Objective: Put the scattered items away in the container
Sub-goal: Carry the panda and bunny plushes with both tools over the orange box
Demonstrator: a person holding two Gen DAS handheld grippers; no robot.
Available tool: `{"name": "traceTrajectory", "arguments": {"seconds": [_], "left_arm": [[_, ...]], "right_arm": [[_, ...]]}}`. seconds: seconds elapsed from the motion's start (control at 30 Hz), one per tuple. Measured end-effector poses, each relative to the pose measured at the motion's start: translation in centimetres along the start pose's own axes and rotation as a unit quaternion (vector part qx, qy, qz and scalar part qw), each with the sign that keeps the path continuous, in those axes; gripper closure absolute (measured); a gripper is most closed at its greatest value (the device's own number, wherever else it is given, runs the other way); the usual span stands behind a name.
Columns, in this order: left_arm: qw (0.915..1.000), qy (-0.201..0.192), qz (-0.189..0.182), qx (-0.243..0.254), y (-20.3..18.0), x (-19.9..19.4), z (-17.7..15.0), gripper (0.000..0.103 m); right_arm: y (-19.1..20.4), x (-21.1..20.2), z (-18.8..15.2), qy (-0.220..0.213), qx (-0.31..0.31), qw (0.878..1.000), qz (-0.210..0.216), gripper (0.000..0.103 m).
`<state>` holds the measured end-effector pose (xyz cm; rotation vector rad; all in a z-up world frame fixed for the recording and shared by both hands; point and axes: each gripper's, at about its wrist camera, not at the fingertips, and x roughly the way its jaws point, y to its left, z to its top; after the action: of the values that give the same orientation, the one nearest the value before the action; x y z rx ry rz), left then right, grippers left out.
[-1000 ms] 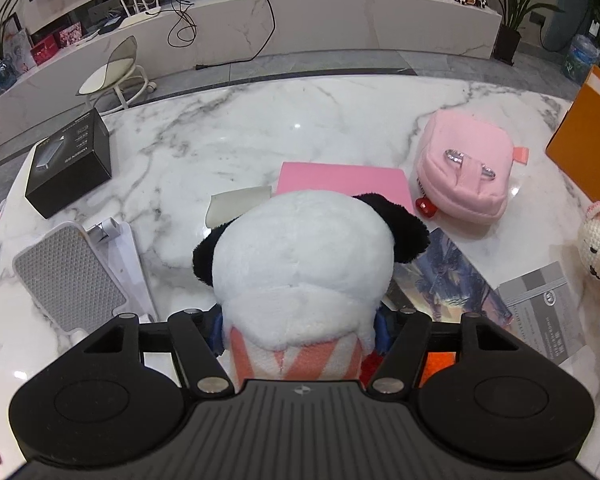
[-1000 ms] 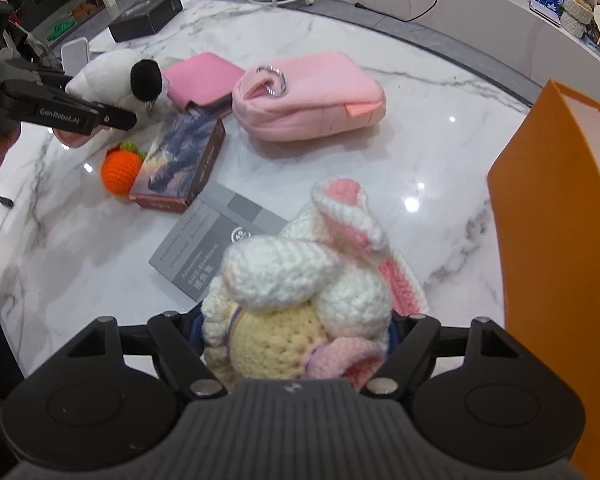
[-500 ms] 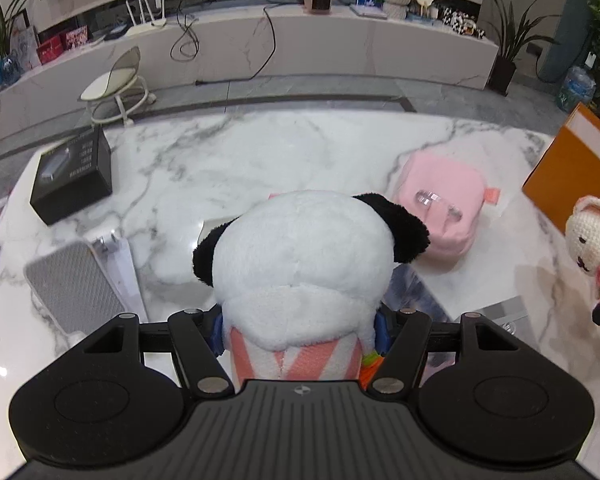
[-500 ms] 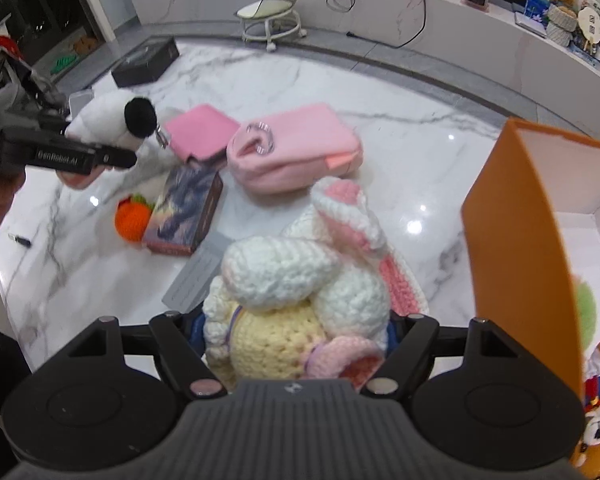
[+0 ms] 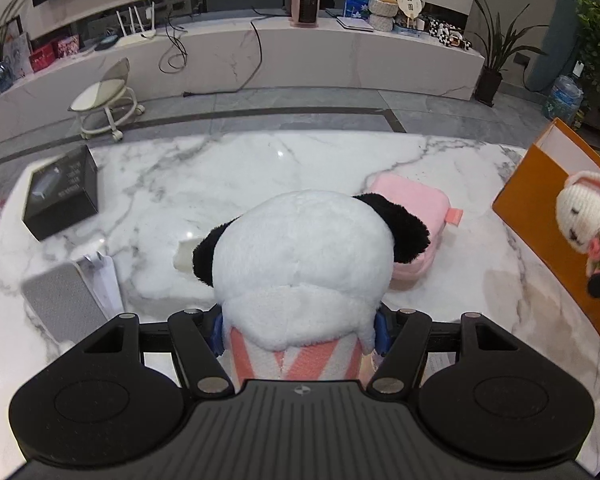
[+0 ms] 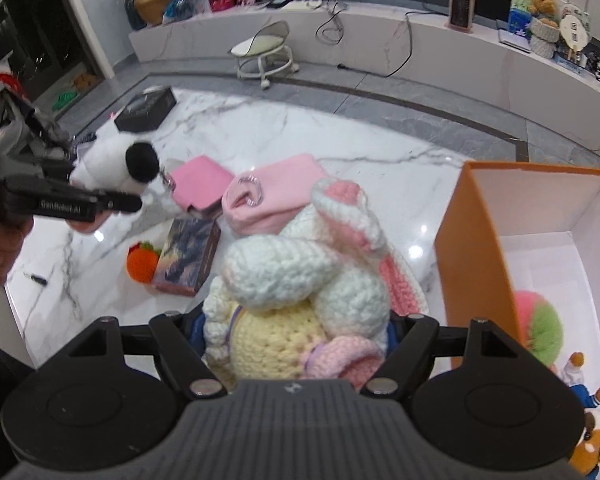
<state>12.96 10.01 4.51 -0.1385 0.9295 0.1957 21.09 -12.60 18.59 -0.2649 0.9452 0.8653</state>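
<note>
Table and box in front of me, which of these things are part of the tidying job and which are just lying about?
Part of the job:
- panda toy, held in the left gripper
- knitted rabbit, held in the right gripper
- orange box, the container
- pink pouch, book, knitted carrot on the table

Just lying about:
- rolling stool
- heater
- potted plant

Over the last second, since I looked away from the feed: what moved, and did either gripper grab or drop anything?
Both grippers rose with their toys: the table and its clutter sit lower and farther in both views, and the orange box now shows its inside. The left gripper stays closed on the panda plush, the right gripper on the crocheted bunny. Nothing was released. The pink pouch and book lie unmoved.
</note>
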Motion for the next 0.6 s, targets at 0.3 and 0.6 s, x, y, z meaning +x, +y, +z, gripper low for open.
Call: {"name": "traceTrajectory", "arguments": {"seconds": [0.3,0.6], "left_arm": [[0.9992,-0.026,0.010,0.028,-3.3,-3.5,3.6,0.028],[0.9965,-0.047,0.021,0.066,-6.7,-5.4,7.4,0.028]], "right_arm": [[-2.0,-3.3,0.8,-0.048,0.036,0.998,0.007,0.026],[-4.5,-5.8,1.3,-0.085,0.073,0.994,0.010,0.026]]}}
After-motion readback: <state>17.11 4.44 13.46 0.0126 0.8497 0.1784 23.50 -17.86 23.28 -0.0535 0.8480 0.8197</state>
